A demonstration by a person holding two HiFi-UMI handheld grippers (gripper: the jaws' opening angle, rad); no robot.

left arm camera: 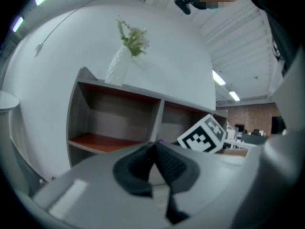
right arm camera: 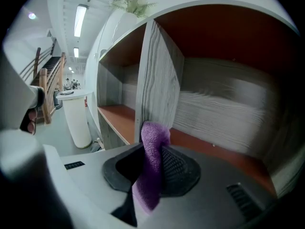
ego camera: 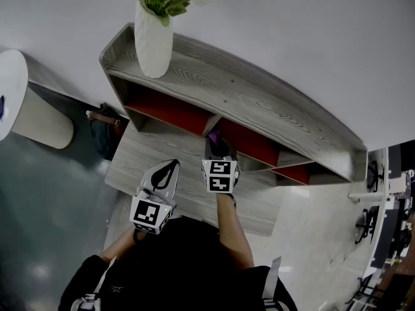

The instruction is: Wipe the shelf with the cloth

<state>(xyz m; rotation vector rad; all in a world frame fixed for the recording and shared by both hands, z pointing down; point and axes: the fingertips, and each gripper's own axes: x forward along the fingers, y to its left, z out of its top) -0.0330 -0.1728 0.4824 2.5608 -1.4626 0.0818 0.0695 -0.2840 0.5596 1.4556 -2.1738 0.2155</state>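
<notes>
Dark shirt (ego camera: 175, 264) of the person fills the bottom of the head view, with both forearms stretched forward. Shelf (ego camera: 259, 105): long grey wood-grain unit against a white wall, with red-floored compartments and a wide lower ledge (ego camera: 146, 151) in front. White vase (ego camera: 154, 41) with greenery stands on its top, at the left end. Left tongs (ego camera: 171, 167) hang over the ledge, jaws closed together with nothing between them. Right tongs (ego camera: 218, 146) are clamped on the purple cloth (right arm camera: 151, 166), which sticks up out of the jaws. Its upper end sits at the foot of the upright divider (right arm camera: 157, 80), at the mouth of the compartment to the right. Contact with the divider is uncertain.
</notes>
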